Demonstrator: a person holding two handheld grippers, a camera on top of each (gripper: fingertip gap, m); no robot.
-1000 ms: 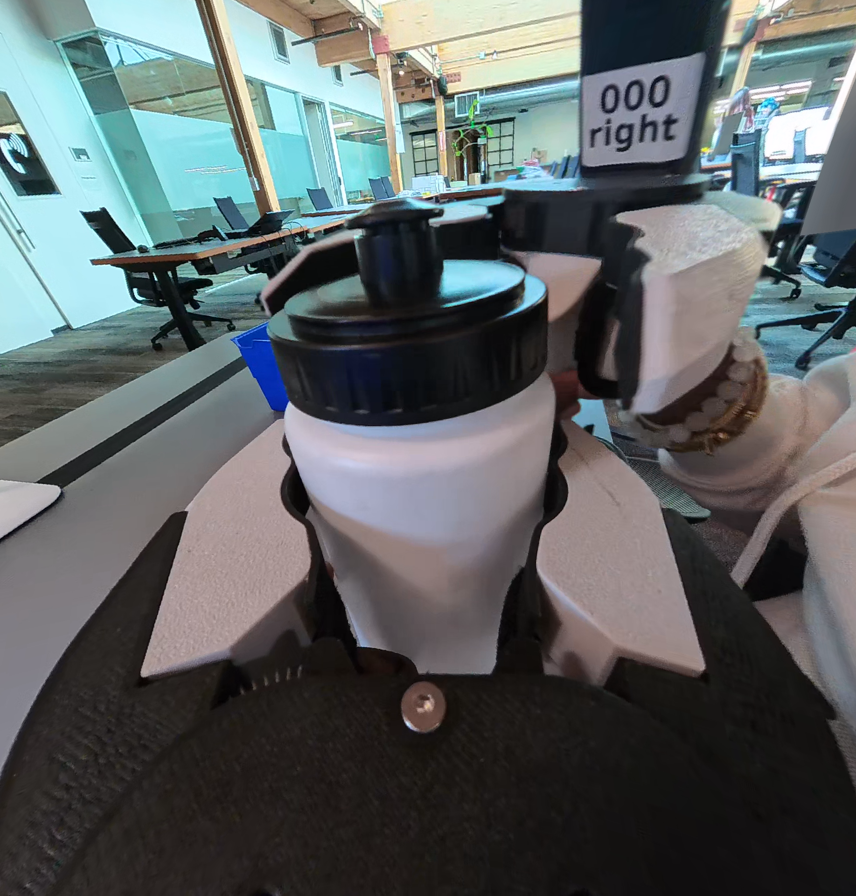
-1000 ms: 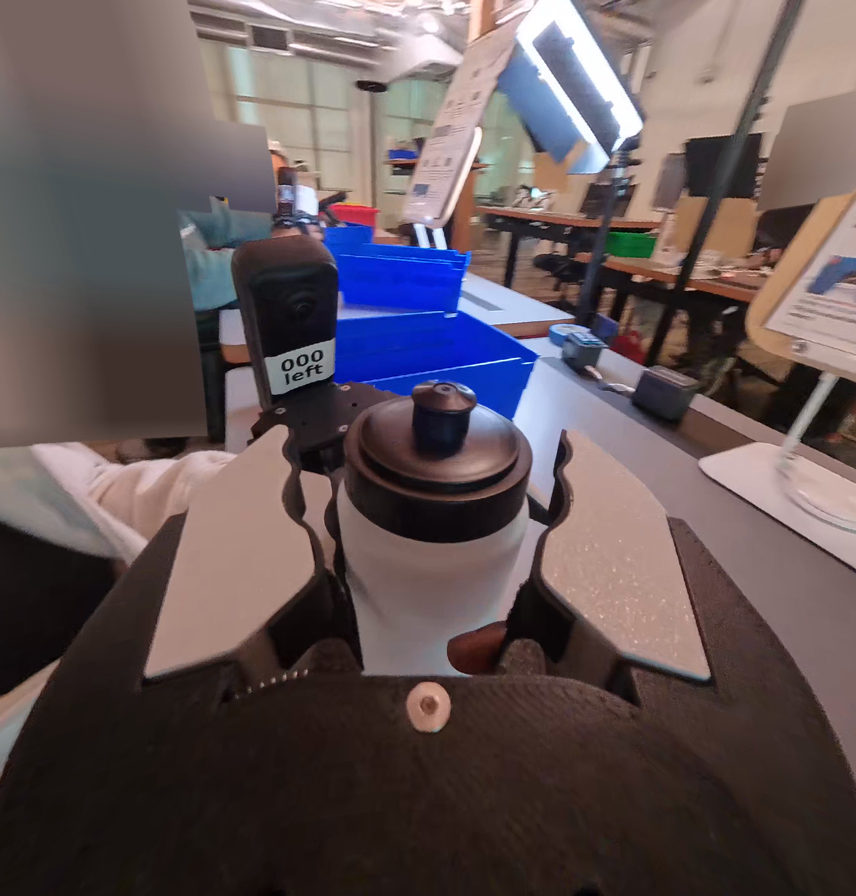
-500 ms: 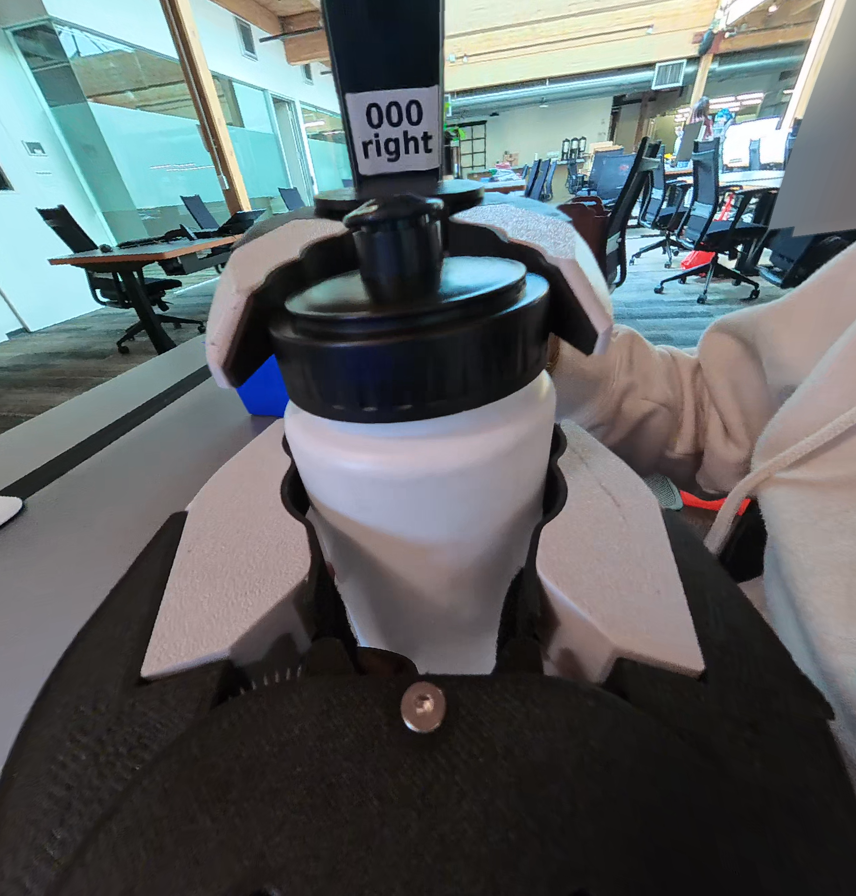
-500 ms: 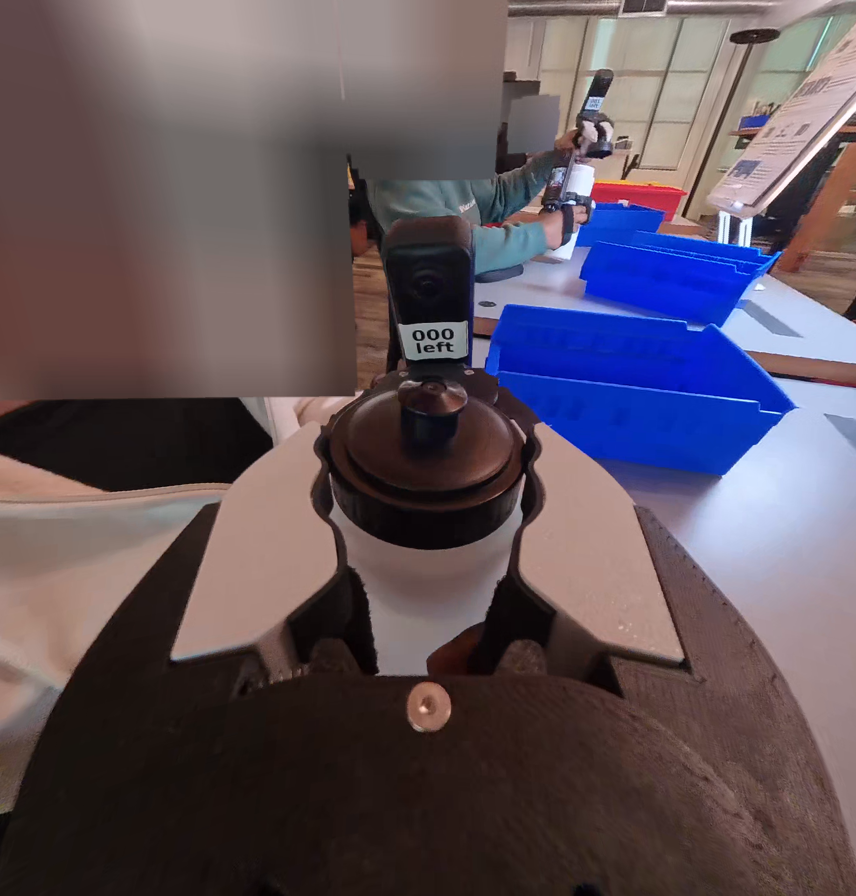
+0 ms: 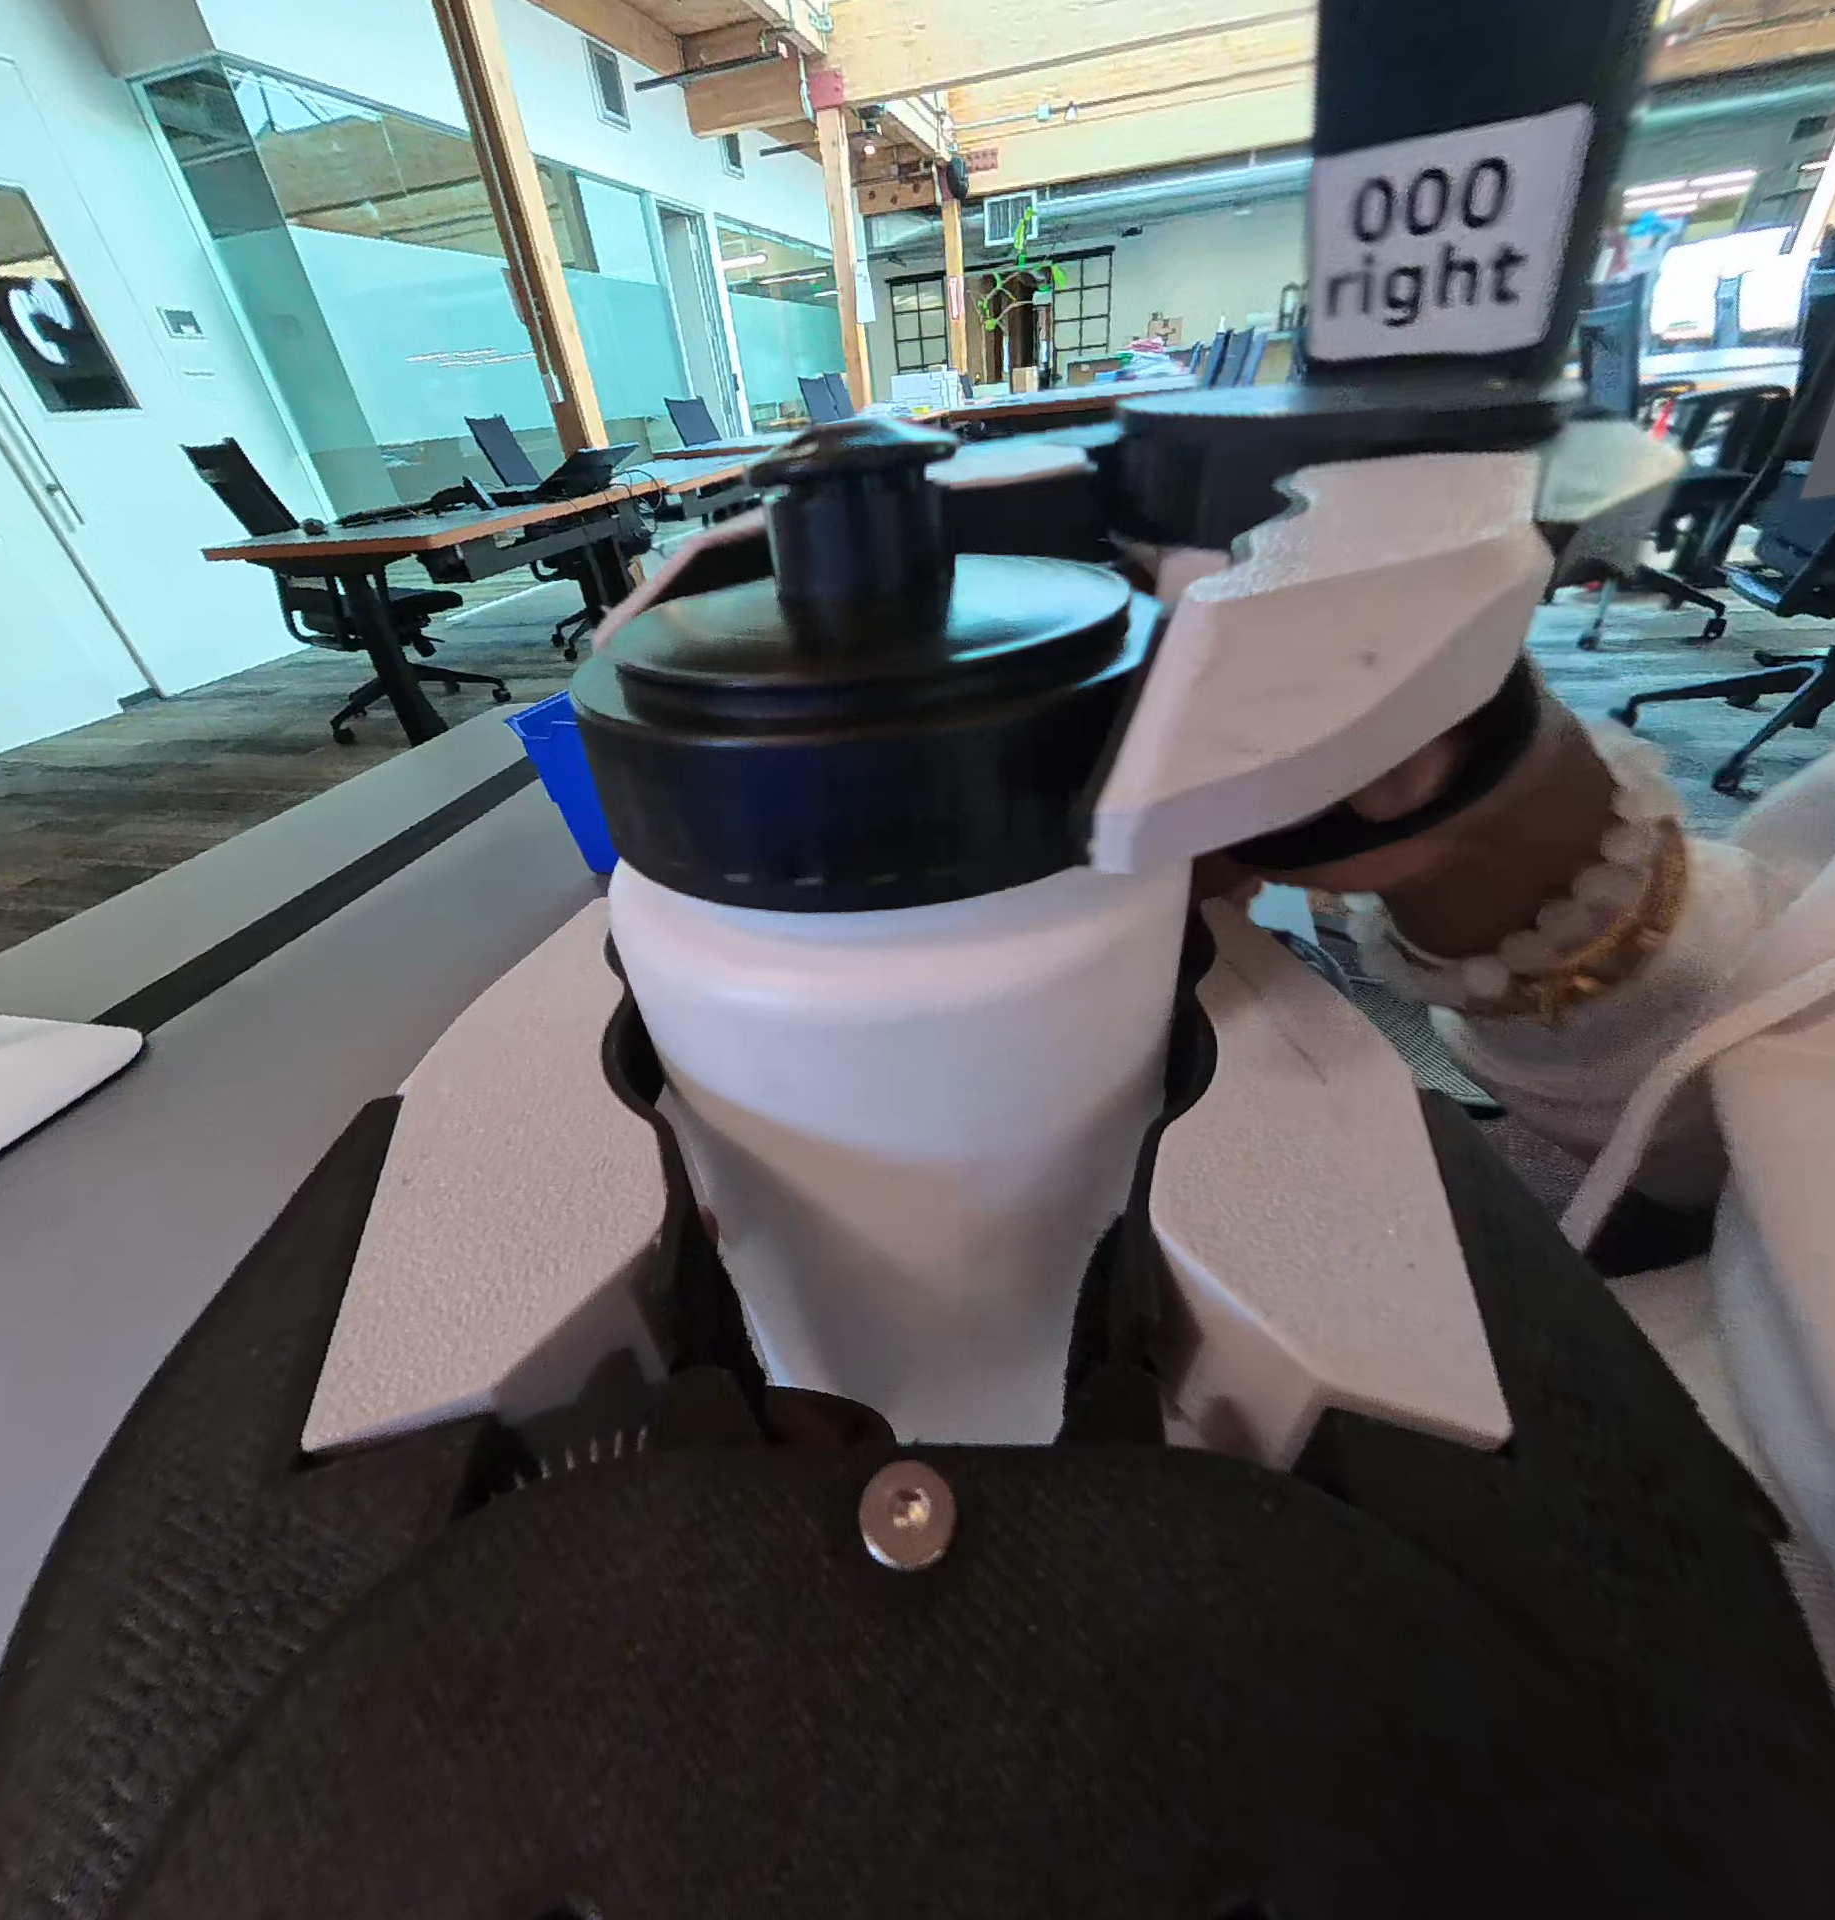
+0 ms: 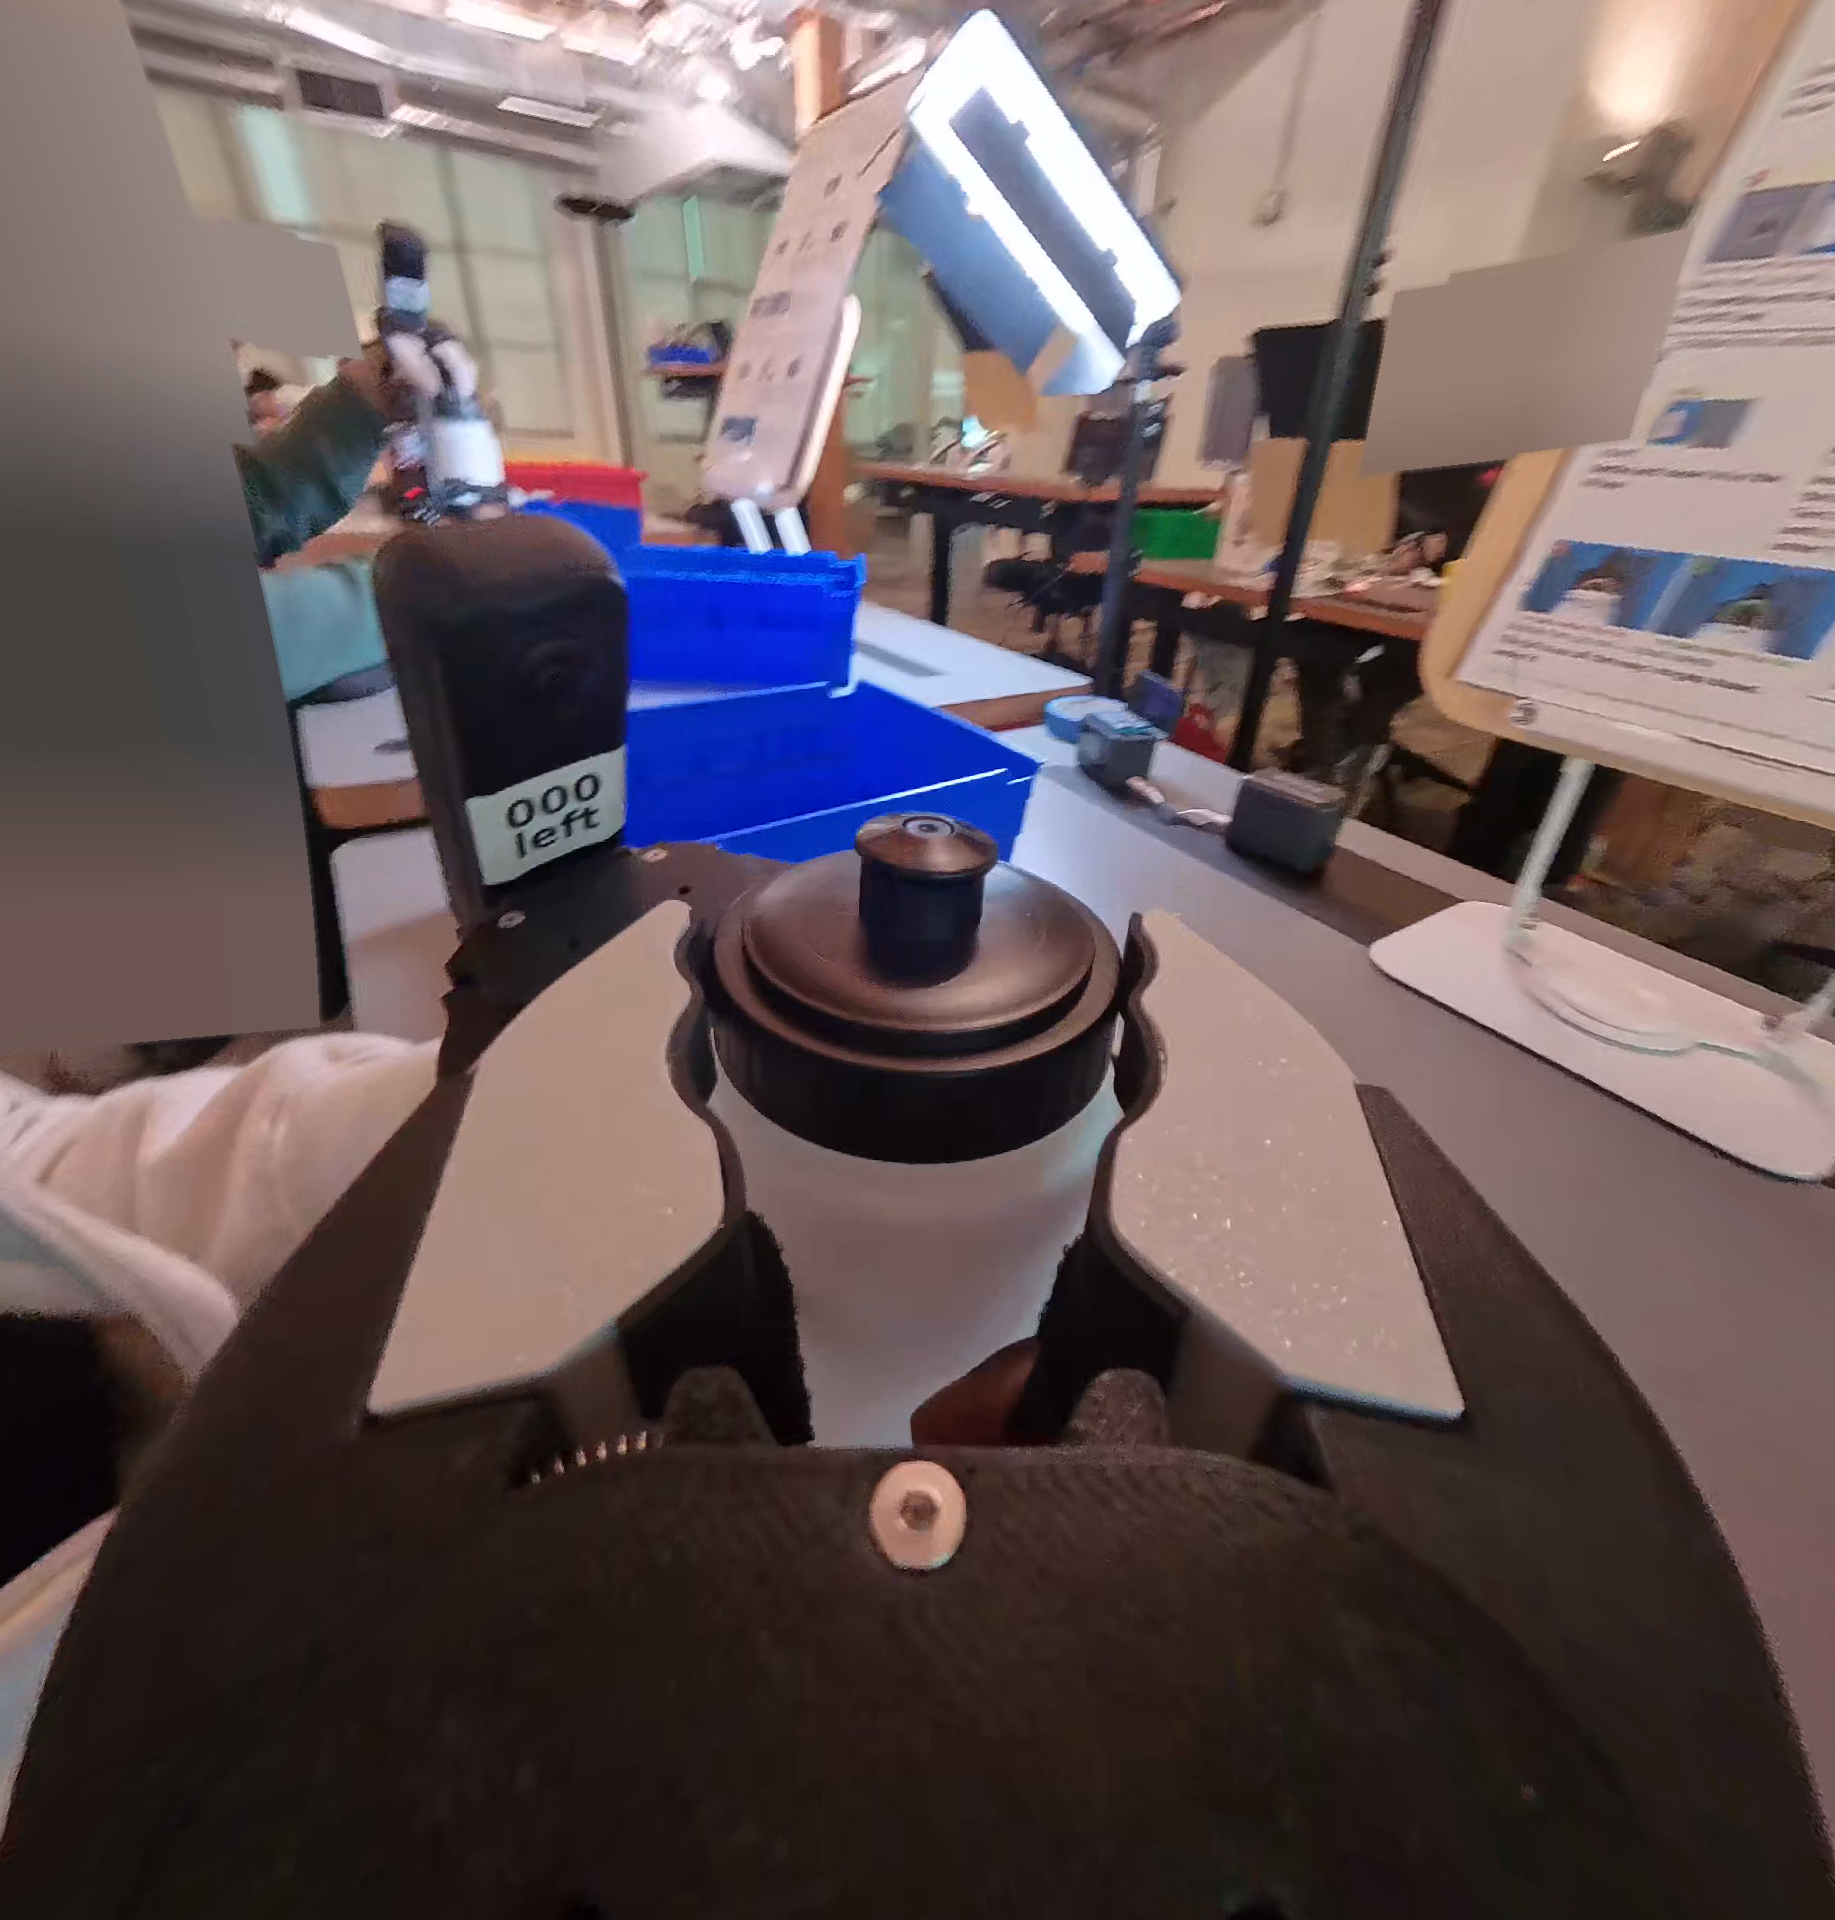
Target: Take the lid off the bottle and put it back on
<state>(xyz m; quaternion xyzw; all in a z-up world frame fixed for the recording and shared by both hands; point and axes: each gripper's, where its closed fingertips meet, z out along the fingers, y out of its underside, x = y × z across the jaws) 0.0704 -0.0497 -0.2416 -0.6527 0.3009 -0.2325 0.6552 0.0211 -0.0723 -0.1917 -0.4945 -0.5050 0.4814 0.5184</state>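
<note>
A white bottle (image 5: 892,1091) with a black screw lid (image 5: 851,769) and pull spout stands upright between my left gripper's (image 5: 897,987) two fingers, which are shut on its body. My right gripper (image 6: 908,935) comes from the far side at lid height. Its fingers (image 5: 1308,675) press on both sides of the lid (image 6: 913,1039), which sits on the bottle (image 6: 913,1268). The left gripper's camera housing (image 6: 508,707) shows behind the lid in the right wrist view. A hand with a bead bracelet (image 5: 1547,935) holds the right gripper.
The grey table (image 5: 165,1195) runs left and ahead. Blue bins (image 6: 819,769) stand just behind the bottle. A white sign stand base (image 6: 1619,1039) sits at the right, with small grey devices (image 6: 1287,821) beyond. Another person (image 6: 373,436) works at a far table. The gap from one gripper's tips to the other's is roughly 6 centimeters.
One second ago my right gripper was open around the lid. It swung round, shut on the lid, and has now turned back with the lid in its grip. My left gripper kept its hold.
</note>
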